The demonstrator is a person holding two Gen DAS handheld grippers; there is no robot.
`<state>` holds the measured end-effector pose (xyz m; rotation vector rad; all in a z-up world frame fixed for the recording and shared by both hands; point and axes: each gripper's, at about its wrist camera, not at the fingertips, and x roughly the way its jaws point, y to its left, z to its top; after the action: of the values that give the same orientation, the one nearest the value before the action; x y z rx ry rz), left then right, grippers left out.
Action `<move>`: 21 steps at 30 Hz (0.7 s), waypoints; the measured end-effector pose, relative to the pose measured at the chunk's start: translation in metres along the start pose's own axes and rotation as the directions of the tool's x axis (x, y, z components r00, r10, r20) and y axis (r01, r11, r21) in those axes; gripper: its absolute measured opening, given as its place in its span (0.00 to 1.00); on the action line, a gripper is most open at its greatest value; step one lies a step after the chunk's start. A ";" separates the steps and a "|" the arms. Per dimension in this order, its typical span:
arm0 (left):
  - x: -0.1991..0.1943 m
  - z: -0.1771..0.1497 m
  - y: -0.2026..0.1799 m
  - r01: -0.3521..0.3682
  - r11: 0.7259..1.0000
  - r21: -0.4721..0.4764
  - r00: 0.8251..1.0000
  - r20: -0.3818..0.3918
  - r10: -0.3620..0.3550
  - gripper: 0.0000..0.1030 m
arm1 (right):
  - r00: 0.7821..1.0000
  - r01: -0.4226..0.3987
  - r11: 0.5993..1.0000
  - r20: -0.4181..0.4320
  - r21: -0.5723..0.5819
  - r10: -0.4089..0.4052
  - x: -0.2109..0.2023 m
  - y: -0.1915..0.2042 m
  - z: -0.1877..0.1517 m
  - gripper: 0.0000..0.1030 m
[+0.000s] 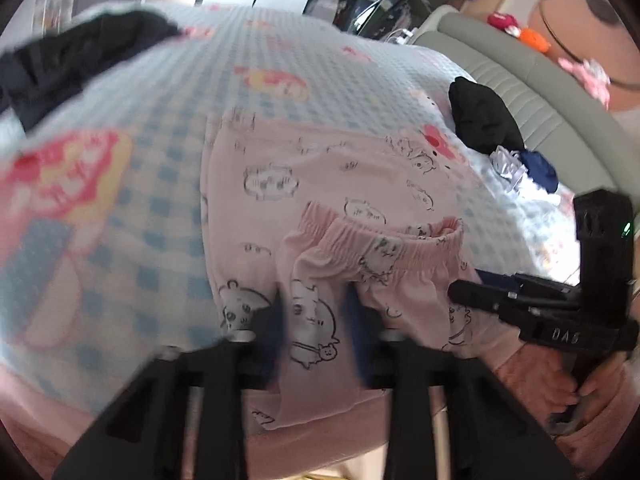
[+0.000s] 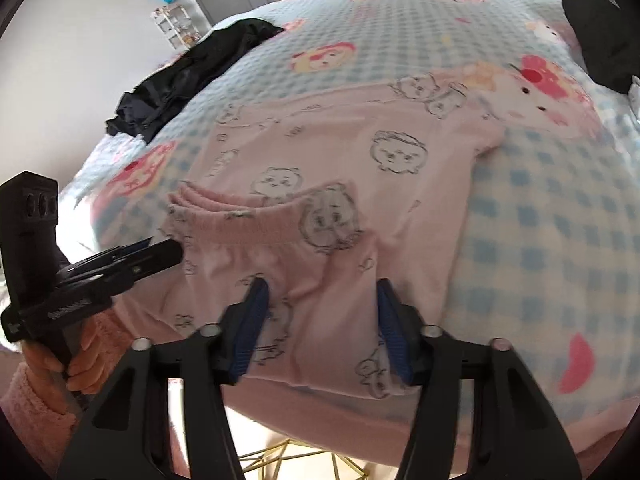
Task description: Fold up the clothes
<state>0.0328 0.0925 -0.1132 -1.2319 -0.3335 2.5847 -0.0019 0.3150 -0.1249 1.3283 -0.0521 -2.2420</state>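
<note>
Pink pajama pants (image 1: 320, 184) (image 2: 320, 152) printed with cartoon animals lie on the bed, their elastic waistband (image 1: 392, 240) (image 2: 256, 220) folded up toward me. My left gripper (image 1: 316, 316) has a bunched fold of the pink cloth pinched between its narrow-set jaws. In the right wrist view the left gripper (image 2: 176, 246) sits at the waistband's left end. My right gripper (image 2: 320, 292) stands over the pants just below the waistband; its blue pads (image 2: 256, 304) are apart, with cloth lying between them unpressed. From the left wrist view the right gripper (image 1: 456, 292) reaches in from the right.
The bed has a blue-checked cartoon blanket (image 1: 160, 160) (image 2: 540, 220). A black garment (image 1: 80, 60) (image 2: 180, 80) lies at its far left, and another black garment (image 1: 484, 120) (image 2: 600, 32) at the right beside small blue and white clothes (image 1: 536, 168). A grey padded edge (image 1: 540, 100) borders the bed.
</note>
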 end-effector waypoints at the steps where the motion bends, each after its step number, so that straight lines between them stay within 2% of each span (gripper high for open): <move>1: -0.003 0.000 -0.005 -0.012 1.000 0.025 1.000 0.011 0.012 0.12 | 1.000 0.006 1.000 0.013 -0.010 -0.006 -0.003 0.002 0.000 0.26; 2: -0.005 0.001 -0.009 -0.024 0.999 0.044 1.000 0.015 0.023 0.08 | 1.000 0.014 1.000 0.026 -0.018 -0.013 -0.005 0.003 0.001 0.18; 4: -0.007 0.006 -0.012 -0.033 0.999 0.043 0.999 0.022 0.032 0.06 | 0.999 0.016 1.000 0.035 -0.015 -0.015 -0.007 0.002 0.003 0.09; 7: -0.012 0.020 -0.013 -0.031 0.999 0.038 0.998 0.055 0.029 0.05 | 0.999 0.006 1.000 0.046 0.009 -0.007 -0.009 -0.002 0.010 0.07; 11: -0.016 0.049 -0.013 -0.019 0.999 0.035 0.995 0.099 0.015 0.05 | 0.993 -0.006 1.000 0.116 0.029 0.003 -0.022 0.000 0.031 0.06; 14: -0.010 0.068 -0.012 -0.029 0.998 0.048 0.995 0.102 0.024 0.05 | 0.987 0.014 1.000 0.162 0.014 -0.016 -0.029 0.001 0.050 0.06; 16: 0.004 0.073 -0.005 -0.040 0.999 0.037 0.997 0.068 0.037 0.05 | 0.984 0.029 1.000 0.176 0.006 -0.030 -0.027 -0.001 0.059 0.07; 18: 0.027 0.070 0.009 -0.048 0.999 -0.018 0.999 0.020 0.049 0.06 | 0.988 0.058 0.998 0.141 0.006 -0.058 -0.010 -0.006 0.062 0.09; 19: 0.041 0.067 0.018 -0.053 0.997 -0.053 0.998 -0.040 0.051 0.07 | 0.992 0.082 0.997 0.096 0.015 -0.083 0.004 -0.011 0.061 0.15; 21: 0.066 0.060 0.034 -0.063 0.991 -0.118 0.988 -0.147 0.045 0.08 | 0.994 0.109 0.993 -0.025 0.041 -0.108 0.033 -0.024 0.055 0.18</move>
<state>-0.0593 0.0766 -0.1348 -1.4802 -0.4402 2.5342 -0.0699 0.3081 -0.1301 1.4094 -0.0199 -2.3280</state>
